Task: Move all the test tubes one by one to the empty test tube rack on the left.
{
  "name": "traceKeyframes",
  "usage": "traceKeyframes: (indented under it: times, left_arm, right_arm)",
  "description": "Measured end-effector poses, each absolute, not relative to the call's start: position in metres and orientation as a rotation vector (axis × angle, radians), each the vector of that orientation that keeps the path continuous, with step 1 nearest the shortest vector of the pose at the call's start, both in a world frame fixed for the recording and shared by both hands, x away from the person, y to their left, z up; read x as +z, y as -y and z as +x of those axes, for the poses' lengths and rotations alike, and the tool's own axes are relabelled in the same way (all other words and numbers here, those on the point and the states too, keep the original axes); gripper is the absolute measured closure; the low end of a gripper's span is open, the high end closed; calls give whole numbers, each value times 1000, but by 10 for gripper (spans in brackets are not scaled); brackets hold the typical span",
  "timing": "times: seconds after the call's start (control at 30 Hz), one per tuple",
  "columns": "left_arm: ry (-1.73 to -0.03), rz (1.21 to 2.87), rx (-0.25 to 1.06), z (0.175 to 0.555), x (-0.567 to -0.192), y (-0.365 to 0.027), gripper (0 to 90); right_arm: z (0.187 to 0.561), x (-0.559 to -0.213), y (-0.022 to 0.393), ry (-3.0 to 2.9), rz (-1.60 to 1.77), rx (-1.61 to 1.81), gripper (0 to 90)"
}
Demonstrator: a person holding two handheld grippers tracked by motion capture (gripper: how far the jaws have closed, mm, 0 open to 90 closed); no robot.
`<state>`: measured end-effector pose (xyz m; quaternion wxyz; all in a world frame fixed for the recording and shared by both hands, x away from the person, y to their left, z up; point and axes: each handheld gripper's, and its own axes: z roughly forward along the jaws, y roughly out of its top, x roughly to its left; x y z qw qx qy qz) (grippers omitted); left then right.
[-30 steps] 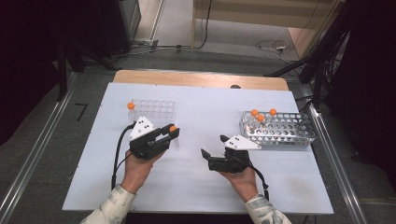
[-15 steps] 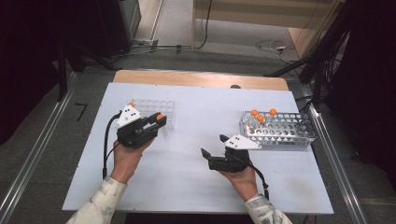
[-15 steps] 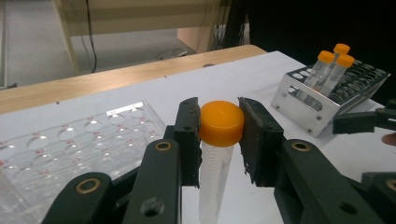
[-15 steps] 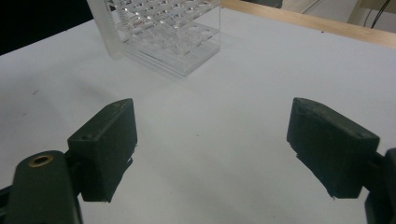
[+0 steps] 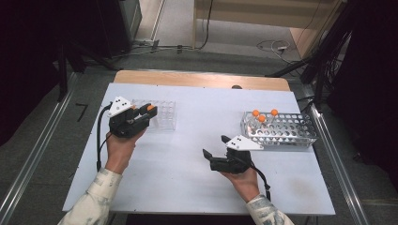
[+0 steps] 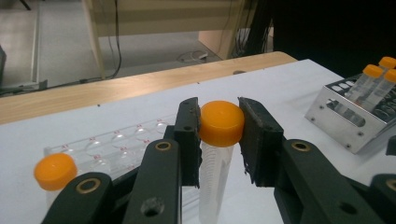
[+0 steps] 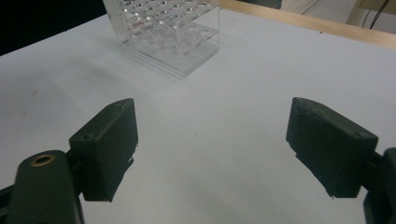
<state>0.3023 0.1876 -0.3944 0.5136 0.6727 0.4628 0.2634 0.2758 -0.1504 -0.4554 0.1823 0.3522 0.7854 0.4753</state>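
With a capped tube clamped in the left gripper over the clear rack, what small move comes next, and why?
Probably lower the orange-capped tube into a free well of the clear rack. The left gripper grips it upright by the cap beside that rack, where one capped tube already stands. The right gripper hangs open.

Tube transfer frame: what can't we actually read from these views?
- Held tube: lower end cut off by the left gripper view's bottom edge, between the left gripper linkages.
- Clear rack: in the high view, the hand and gripper hide its left part.
- Metal rack: hole count too small to tell.
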Motion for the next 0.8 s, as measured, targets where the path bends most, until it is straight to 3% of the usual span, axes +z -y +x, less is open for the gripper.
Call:
traceKeyframes:
  times: [0.8]
  left_arm:
    - [-1210,1589,810,334,-384,-217,705]
  right_arm:
    - [275,-456,151,-2218,995,1351,156]
